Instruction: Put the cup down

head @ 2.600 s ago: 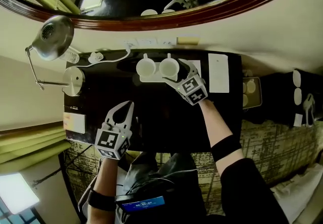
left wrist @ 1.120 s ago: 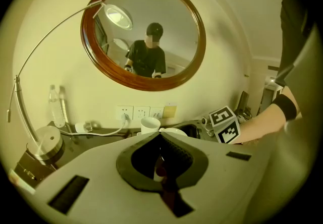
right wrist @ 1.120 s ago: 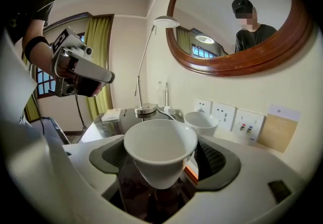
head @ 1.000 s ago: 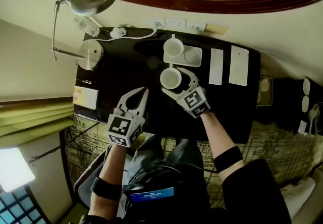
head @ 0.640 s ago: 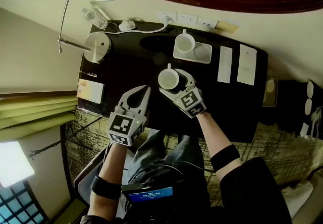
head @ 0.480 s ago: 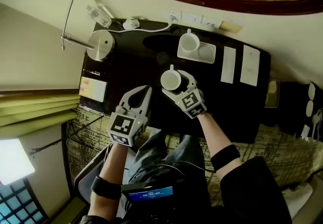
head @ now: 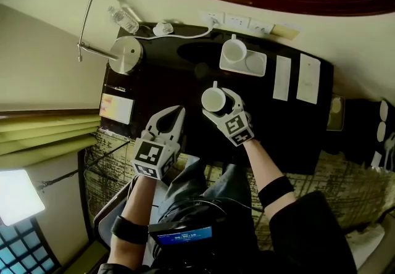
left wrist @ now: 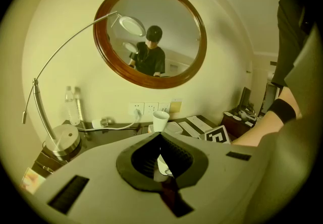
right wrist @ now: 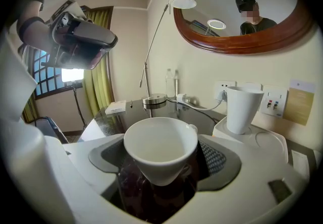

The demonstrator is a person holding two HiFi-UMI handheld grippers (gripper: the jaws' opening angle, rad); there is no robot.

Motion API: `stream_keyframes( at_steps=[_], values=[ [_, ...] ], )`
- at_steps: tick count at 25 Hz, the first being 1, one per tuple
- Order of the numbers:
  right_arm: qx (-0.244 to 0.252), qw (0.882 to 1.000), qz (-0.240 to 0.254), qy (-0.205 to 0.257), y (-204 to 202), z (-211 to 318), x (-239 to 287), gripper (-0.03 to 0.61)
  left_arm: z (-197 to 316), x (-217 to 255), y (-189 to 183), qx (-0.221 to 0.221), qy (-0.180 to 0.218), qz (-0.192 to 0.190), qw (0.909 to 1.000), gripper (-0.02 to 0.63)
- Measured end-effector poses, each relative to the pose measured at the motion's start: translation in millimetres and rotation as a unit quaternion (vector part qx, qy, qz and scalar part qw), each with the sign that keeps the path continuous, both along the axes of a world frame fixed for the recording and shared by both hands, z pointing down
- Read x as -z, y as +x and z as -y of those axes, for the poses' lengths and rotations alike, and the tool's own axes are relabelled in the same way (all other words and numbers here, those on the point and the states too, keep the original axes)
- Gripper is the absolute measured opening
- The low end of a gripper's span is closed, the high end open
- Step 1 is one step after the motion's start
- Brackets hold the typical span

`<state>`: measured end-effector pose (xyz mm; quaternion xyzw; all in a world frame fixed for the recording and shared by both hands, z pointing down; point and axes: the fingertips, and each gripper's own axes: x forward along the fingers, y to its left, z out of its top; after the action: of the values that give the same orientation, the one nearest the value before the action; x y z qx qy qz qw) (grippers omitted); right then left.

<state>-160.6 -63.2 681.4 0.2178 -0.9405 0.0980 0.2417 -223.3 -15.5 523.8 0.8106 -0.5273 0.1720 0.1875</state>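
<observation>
- Right gripper view: right gripper (head: 217, 103) holds the white ceramic cup (right wrist: 160, 147) upright, jaws wide around it;
- dark glossy desk (head: 179, 75) lies straight below, near its front edge;
- left gripper (head: 171, 112) closed, empty, beside it.

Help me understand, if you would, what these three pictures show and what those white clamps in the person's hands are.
There is no robot here: a person holds a two-jaw clamp, called a gripper, in each hand. The top-down picture comes from a camera on the person's head. The other two come from a camera riding on each gripper, looking along its jaws. The right gripper is closed on a white cup, holding it by its sides. The left gripper is shut and empty. On the dark desk stand a desk lamp, a water bottle, a white tray with a second cup, and two paper cards. A round mirror hangs above.
</observation>
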Motion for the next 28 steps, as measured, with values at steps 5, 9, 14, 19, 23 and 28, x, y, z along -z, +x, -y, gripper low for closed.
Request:
stream_keyframes(
  at_steps=[5, 9, 14, 19, 23, 28],
  values=[
    [0.014, 1.0, -0.015, -0.017, 2.9, -7.2, -6.8, 0.459, -1.0, 1.2, 3.1, 0.0, 0.0, 0.005, 1.0, -0.011],
    [0.014, 0.999, -0.026, -0.025, 8.2, -11.6, -6.9, 0.483, 1.4, 13.0, 10.4, -0.002, 0.0, -0.003, 1.0, -0.011],
    [0.002, 0.999, -0.029, -0.026, 18.6, -12.0, 8.7, 0.488, -0.6, 22.4, 13.2, -0.016, 0.013, -0.005, 0.9998, -0.011],
    [-0.003, 0.999, -0.017, -0.032, 38.3, -19.3, 46.9, 0.486, -0.1, 35.2, 16.1, -0.022, 0.02, -0.014, 0.9995, -0.011],
    [-0.021, 0.998, -0.009, -0.05, 70.5, -22.2, 74.1, 0.424, 1.1, 43.5, 18.8, -0.028, 0.026, -0.024, 0.999, -0.011],
    [-0.049, 0.997, -0.031, -0.041, 108.1, -21.7, 96.7, 0.302, 5.3, 49.5, 25.7, -0.04, 0.031, -0.033, 0.9982, -0.011]
  ],
)
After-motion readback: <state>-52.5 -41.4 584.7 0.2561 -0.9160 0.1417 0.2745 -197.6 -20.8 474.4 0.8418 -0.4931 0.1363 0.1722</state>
